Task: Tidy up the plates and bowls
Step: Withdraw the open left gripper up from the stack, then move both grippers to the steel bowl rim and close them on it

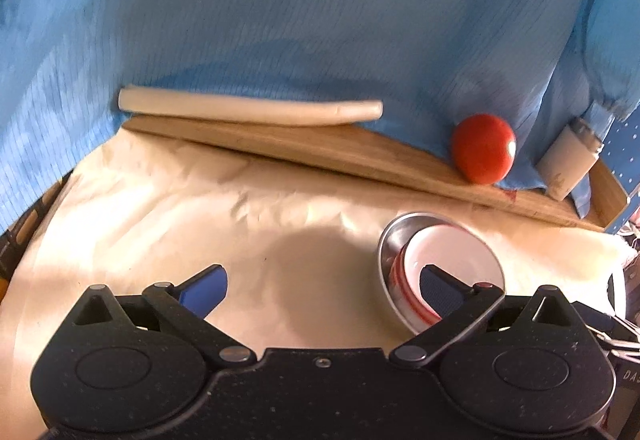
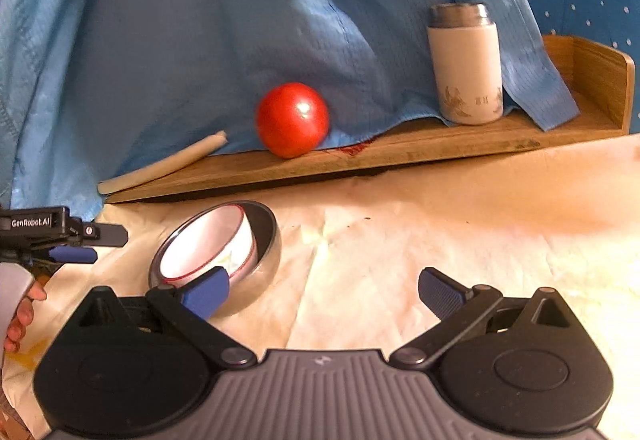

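Note:
A white bowl with red stripes (image 1: 448,260) sits nested inside a steel bowl (image 1: 390,240) on the cream cloth. In the right wrist view the white bowl (image 2: 200,244) and the steel bowl (image 2: 264,236) lie ahead on the left. My left gripper (image 1: 324,284) is open and empty, with its right finger over the bowls. It also shows in the right wrist view (image 2: 76,244), left of the bowls. My right gripper (image 2: 324,292) is open and empty, its left finger just in front of the steel bowl.
A low wooden shelf (image 2: 400,148) runs along the back, draped with blue cloth (image 2: 160,40). On it stand a red tomato (image 2: 292,118), a white flask (image 2: 466,66) and a cream roll (image 1: 248,108). The cream cloth (image 2: 440,224) covers the table.

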A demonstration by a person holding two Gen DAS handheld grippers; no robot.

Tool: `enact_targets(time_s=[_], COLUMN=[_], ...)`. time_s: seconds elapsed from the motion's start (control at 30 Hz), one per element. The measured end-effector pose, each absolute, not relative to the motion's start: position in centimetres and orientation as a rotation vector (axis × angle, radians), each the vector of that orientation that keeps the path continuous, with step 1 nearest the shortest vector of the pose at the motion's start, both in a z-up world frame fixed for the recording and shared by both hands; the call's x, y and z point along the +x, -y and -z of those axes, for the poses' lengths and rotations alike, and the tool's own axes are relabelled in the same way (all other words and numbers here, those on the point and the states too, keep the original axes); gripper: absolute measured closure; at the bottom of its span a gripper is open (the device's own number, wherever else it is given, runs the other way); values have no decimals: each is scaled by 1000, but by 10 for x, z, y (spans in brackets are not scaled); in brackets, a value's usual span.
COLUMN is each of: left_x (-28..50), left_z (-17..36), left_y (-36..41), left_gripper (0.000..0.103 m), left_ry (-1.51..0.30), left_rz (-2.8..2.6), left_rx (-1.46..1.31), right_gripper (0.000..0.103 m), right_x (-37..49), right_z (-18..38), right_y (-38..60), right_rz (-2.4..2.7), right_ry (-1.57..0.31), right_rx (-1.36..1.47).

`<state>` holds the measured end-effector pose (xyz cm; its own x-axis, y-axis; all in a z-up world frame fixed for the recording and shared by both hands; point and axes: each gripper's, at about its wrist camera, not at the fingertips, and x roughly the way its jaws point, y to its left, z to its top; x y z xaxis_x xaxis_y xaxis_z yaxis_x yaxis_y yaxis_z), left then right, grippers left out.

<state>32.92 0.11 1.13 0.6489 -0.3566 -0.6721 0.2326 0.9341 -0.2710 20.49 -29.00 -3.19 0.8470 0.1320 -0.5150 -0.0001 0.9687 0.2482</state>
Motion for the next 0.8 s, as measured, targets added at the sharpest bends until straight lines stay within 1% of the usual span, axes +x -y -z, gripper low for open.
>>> enact_targets(time_s=[0.8], left_x=[356], left_z=[16], left_y=[7], left_gripper=[1], left_ry=[-895], left_rz=[336], left_rx=[-153], right_gripper=[0], right_x=[230], right_z=[40], right_y=[285], right_rz=[-74], right_ry=[-614], right_rx=[201])
